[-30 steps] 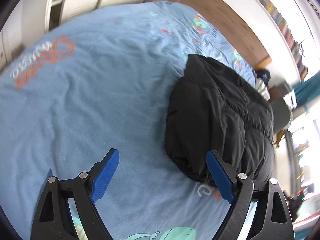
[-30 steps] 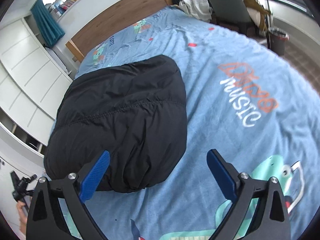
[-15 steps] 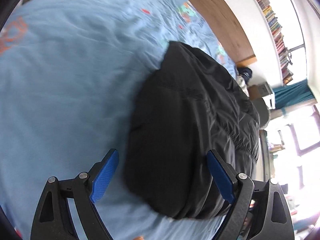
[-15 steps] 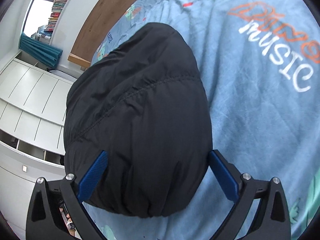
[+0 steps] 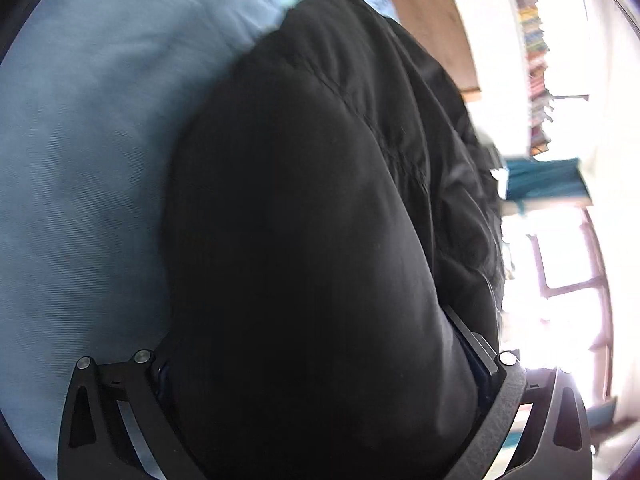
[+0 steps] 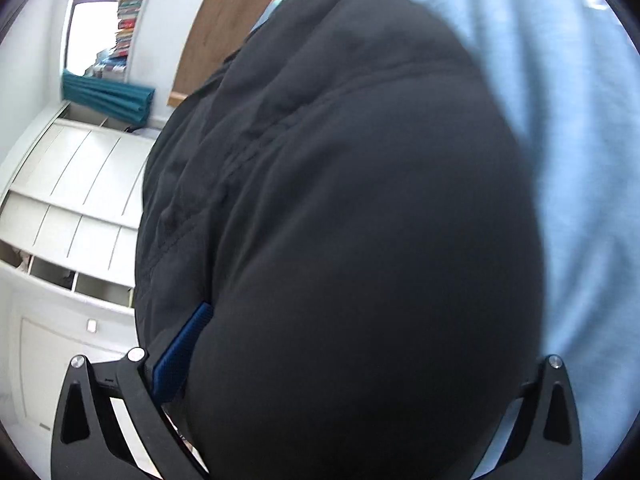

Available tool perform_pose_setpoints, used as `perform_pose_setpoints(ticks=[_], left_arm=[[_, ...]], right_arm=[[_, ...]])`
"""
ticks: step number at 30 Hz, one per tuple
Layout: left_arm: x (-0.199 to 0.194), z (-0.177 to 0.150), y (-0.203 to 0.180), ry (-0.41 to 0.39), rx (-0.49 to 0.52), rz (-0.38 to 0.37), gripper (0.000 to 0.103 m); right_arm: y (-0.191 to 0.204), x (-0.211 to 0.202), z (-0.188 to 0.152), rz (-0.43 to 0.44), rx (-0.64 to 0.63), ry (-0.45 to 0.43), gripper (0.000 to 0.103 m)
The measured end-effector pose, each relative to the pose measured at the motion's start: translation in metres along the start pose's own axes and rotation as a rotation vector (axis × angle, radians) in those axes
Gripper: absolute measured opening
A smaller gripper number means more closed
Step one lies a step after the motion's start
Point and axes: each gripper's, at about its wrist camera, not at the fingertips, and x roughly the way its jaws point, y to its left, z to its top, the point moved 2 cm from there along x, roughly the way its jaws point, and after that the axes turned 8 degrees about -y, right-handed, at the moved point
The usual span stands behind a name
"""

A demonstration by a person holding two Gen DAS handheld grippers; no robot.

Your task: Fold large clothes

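A folded black puffer jacket (image 5: 304,208) lies on the light blue bedspread (image 5: 80,160) and fills most of both wrist views. My left gripper (image 5: 320,360) is open, and the jacket bulges between its two fingers and hides their pads. In the right wrist view the jacket (image 6: 360,220) likewise fills the gap of my right gripper (image 6: 360,360), which is open. Its left blue pad (image 6: 180,356) presses against the jacket's side. The right pad is hidden behind the fabric.
The wooden headboard (image 5: 424,12) stands beyond the jacket. A bookshelf (image 5: 536,60) and a teal curtain (image 5: 544,180) are by the bright window. White cupboards (image 6: 72,200) stand to the left in the right wrist view. Bedspread (image 6: 580,160) shows on the right.
Both grippers have moved in close onto the jacket from opposite sides. The jacket now bulges between both pairs of fingers, which stay wide apart.
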Motion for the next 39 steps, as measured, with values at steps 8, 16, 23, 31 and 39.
perform_pose_setpoints(ticks=[8, 16, 23, 31, 39], left_arm=[[0.018, -0.009, 0.002, 0.057, 0.002, -0.014, 0.102], [0.011, -0.015, -0.015, -0.001, 0.028, -0.010, 0.075], [-0.015, -0.016, -0.092, -0.031, 0.195, -0.108, 0.032], [-0.072, -0.022, -0.199, -0.122, 0.381, -0.228, 0.026], [-0.144, -0.076, -0.215, -0.135, 0.471, -0.241, 0.026]], right_arm=[[-0.008, 0.011, 0.000, -0.011, 0.010, 0.013, 0.103], [0.018, 0.011, -0.001, -0.049, -0.025, 0.009, 0.082], [0.088, -0.008, 0.013, 0.029, -0.130, -0.053, 0.033], [0.187, -0.053, 0.020, 0.118, -0.302, -0.158, 0.028], [0.199, -0.111, -0.026, 0.172, -0.349, -0.155, 0.028]])
